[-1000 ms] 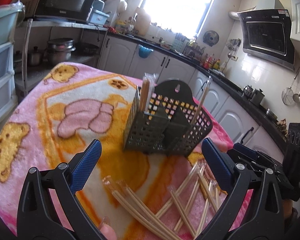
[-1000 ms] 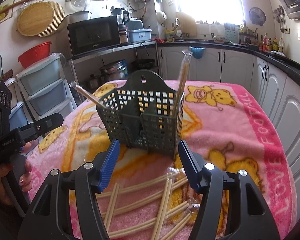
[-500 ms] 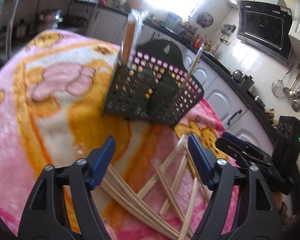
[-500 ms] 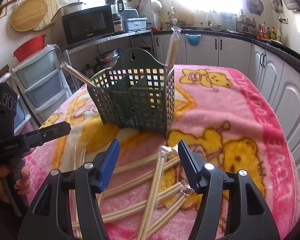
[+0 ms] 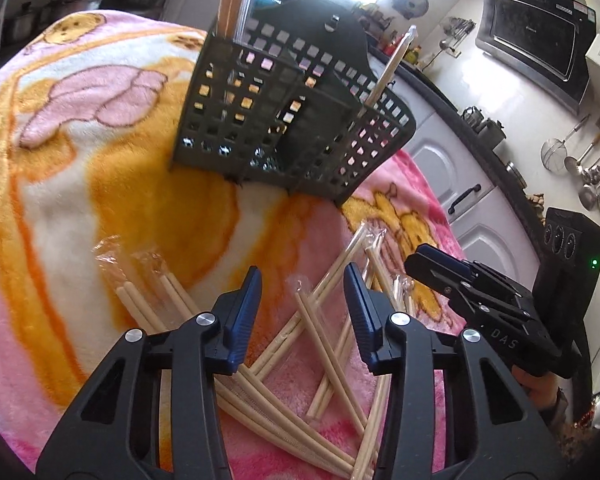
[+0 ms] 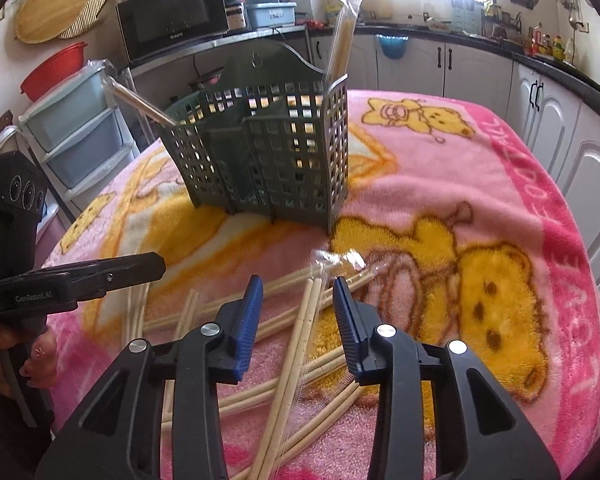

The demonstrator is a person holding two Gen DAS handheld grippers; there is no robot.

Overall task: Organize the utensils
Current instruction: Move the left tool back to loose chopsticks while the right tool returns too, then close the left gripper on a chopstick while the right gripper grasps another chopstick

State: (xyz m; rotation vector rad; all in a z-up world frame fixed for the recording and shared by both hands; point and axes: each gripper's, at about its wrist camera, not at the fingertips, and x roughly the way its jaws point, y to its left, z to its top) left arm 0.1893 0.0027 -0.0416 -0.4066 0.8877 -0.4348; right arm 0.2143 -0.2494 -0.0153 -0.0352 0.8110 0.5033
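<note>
A dark green slotted utensil caddy stands on the pink bear blanket. Two wrapped chopstick pairs stand in it, one upright and one leaning. Several wrapped chopstick pairs lie scattered on the blanket before it. My left gripper is open, low over the pile, with a pair between its fingers. My right gripper is open, straddling a wrapped pair. Each gripper shows in the other's view, the right one and the left one.
Kitchen counters and white cabinets run behind the table. A microwave and plastic drawers stand at the far left. The blanket's edge drops off at the right.
Both grippers have dropped lower and closer to the scattered chopsticks. Their fingers have narrowed but remain open. The caddy has not moved.
</note>
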